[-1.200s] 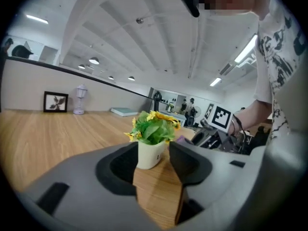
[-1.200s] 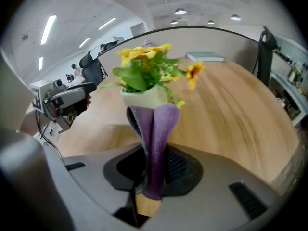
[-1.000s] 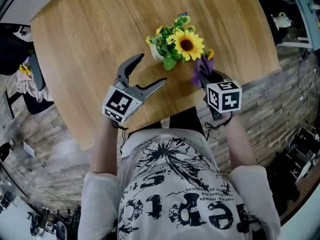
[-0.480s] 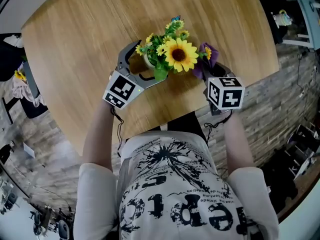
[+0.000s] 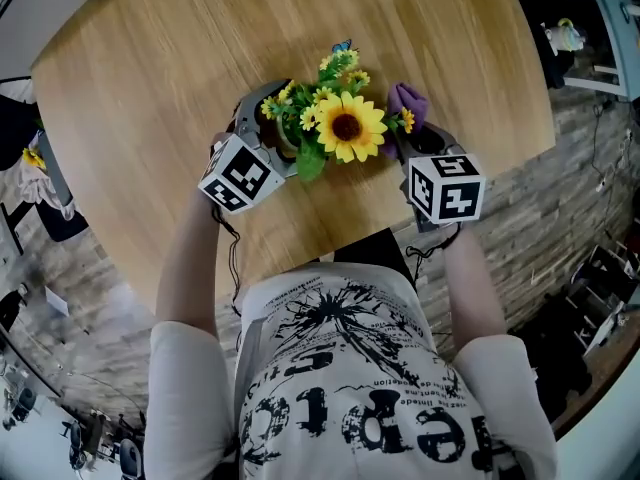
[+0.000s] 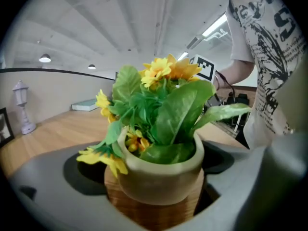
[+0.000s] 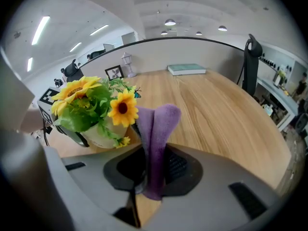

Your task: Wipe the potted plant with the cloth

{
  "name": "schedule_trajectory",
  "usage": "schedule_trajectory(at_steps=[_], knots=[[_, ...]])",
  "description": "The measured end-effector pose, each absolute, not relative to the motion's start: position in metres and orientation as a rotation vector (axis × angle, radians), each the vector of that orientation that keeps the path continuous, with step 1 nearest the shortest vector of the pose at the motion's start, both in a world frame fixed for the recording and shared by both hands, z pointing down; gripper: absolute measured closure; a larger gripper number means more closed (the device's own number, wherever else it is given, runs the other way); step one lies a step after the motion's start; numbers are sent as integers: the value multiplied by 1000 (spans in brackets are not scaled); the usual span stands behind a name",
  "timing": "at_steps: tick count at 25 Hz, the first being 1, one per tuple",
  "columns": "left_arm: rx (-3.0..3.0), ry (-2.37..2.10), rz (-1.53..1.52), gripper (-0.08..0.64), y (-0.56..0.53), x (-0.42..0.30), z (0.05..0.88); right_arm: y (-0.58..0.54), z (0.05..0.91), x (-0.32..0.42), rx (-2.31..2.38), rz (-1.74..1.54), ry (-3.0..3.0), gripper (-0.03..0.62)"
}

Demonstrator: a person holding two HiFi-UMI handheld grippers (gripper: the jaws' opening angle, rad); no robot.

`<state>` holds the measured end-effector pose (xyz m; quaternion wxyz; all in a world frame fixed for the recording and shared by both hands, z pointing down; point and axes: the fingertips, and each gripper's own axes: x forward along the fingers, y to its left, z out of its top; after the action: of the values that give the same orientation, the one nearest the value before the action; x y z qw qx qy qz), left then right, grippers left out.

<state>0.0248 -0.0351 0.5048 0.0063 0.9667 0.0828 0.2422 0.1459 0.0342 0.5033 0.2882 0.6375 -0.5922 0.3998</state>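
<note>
The potted plant (image 5: 345, 126), a sunflower and small yellow flowers with green leaves in a pale pot (image 6: 161, 174), stands on the round wooden table (image 5: 150, 88). My left gripper (image 5: 283, 118) is open, its wide jaws reaching around the pot from the left. In the left gripper view (image 6: 155, 186) dark gaps show on both sides of the pot. My right gripper (image 5: 408, 133) is shut on a folded purple cloth (image 7: 154, 134), which sticks up just right of the flowers (image 7: 96, 107). The cloth (image 5: 407, 98) stands close to the blooms.
A book (image 7: 186, 69), a small picture frame (image 7: 114, 72) and a white lantern (image 7: 127, 61) sit at the table's far side. A black stand (image 7: 250, 66) rises at the right. The table's near edge lies just under both hands.
My left gripper has moved forward and down from beside the plant until its jaws surround the pot. The right gripper with the cloth has come closer to the flowers.
</note>
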Motion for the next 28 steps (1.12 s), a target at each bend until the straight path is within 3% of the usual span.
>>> schedule_trajectory(at_steps=[8, 28], knots=[[3024, 253, 756, 35, -29, 28, 512, 35, 507, 143, 1702, 1092, -1580, 511], [2893, -154, 634, 40, -45, 31, 444, 14, 480, 138, 1616, 1031, -1718, 511]])
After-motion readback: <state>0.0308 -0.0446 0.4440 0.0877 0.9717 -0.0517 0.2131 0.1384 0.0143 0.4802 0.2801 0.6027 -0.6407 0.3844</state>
